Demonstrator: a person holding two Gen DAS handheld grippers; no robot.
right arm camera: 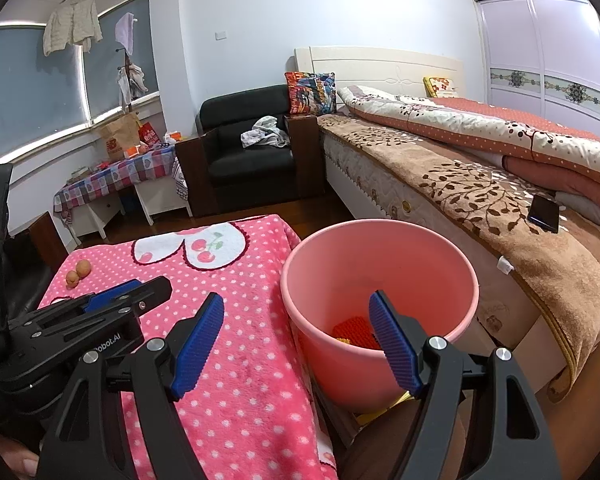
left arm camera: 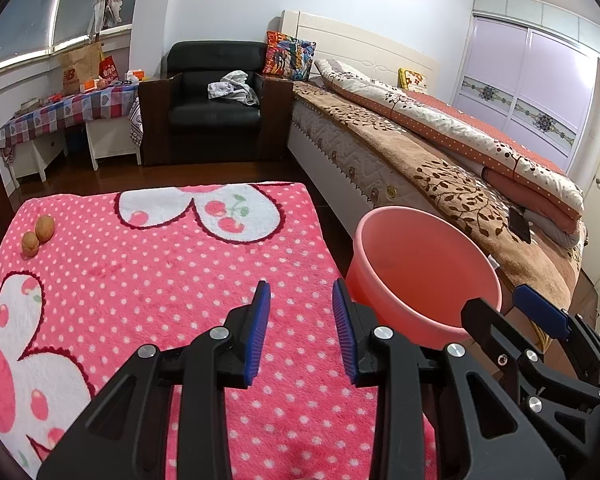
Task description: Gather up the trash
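A pink bucket (left arm camera: 420, 276) (right arm camera: 380, 264) stands just off the right edge of a table covered with a pink polka-dot cloth (left arm camera: 172, 272) (right arm camera: 240, 360). Red and yellow scraps (right arm camera: 352, 330) lie at the bucket's bottom. Two small brown round things, like walnuts (left arm camera: 38, 236) (right arm camera: 79, 272), sit at the cloth's far left. My left gripper (left arm camera: 301, 286) hovers open over the cloth, nothing between its blue pads. My right gripper (right arm camera: 296, 296) is wide open over the bucket's near rim, holding nothing.
A bed (right arm camera: 480, 184) with folded quilts runs along the right, a dark phone (right arm camera: 544, 208) on its blanket. A black armchair (left arm camera: 216, 100) with crumpled cloth stands behind the table. A cluttered checked side table (left arm camera: 68, 112) is at the far left.
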